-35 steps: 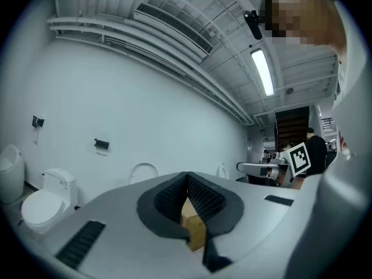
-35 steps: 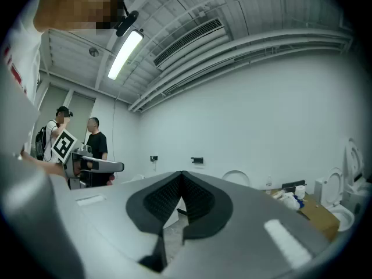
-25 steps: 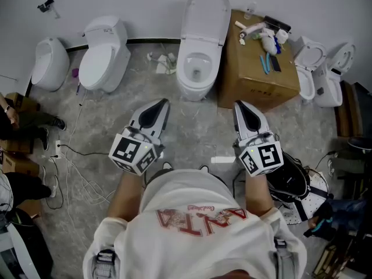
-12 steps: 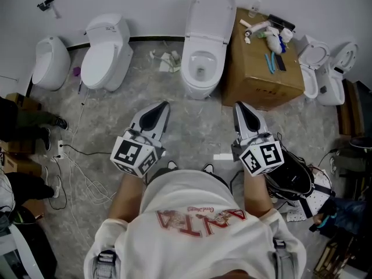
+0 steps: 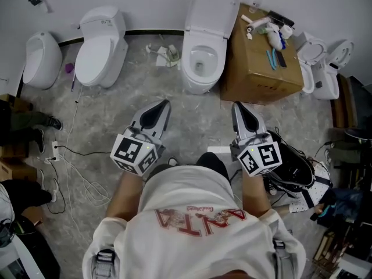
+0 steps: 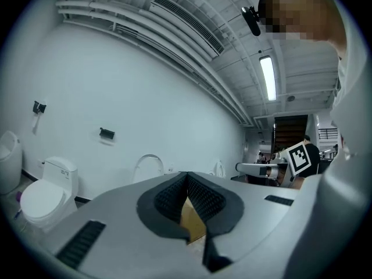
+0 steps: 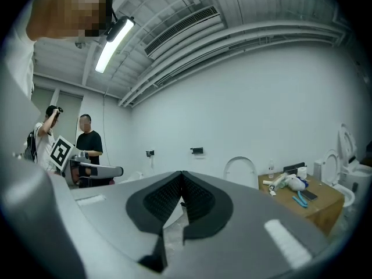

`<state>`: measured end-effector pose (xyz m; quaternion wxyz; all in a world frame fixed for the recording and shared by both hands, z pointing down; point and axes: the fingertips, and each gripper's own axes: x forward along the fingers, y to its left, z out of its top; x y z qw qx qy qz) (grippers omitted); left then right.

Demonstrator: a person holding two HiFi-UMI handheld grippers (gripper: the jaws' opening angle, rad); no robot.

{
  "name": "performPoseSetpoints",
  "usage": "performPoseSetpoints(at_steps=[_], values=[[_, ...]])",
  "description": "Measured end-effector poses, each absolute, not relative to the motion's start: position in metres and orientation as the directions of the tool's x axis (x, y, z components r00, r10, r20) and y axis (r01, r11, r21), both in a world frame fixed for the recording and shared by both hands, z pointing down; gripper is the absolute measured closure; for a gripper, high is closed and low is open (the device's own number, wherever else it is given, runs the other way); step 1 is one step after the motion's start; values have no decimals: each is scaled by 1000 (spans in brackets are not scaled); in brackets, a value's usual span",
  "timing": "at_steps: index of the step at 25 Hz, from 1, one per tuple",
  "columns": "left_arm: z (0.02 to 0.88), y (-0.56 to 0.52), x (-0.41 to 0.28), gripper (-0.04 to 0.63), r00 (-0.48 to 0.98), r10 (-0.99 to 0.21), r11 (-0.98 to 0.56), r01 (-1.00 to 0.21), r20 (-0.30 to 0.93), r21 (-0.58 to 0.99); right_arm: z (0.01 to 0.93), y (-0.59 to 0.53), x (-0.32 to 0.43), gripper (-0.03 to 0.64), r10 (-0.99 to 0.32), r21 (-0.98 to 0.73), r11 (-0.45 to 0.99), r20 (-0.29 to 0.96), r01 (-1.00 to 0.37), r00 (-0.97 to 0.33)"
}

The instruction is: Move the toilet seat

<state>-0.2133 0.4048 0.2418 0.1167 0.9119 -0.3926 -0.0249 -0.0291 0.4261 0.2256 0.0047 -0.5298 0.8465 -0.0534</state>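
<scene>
**A:** As the toilet now sits a little larger in the head view than a second ago, is the person closing in on it?

**B:** I judge so. A dark knee shows between the grippers where shoe tips showed before. The box beside the toilet has drawn nearer too.

**A:** Where is the seat?

**B:** On that middle toilet against the wall, just left of the box. The lid stands raised against the wall. The seat looks to lie around the open bowl, but I cannot tell that for sure from this far.

**A:** And the grippers?

**B:** The left gripper and the right gripper are held level, side by side. They point toward the toilet but are well short of it. Both have their jaws pressed together with nothing between them. Each gripper view shows the pads meeting, with only floor and wall beyond.

**A:** What does that mean for the task?

**B:** It is still the approach. Nothing touches the seat yet, and the jaws must part before either gripper can take its rim.
</scene>
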Motion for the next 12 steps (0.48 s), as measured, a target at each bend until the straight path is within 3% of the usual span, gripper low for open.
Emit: performPoseSetpoints(at_steps=[12], values=[[247,347,-218,586,673,-738,-644,-726,56,242,236,358,-33,615,-885,-123,451,72,-884,-461]])
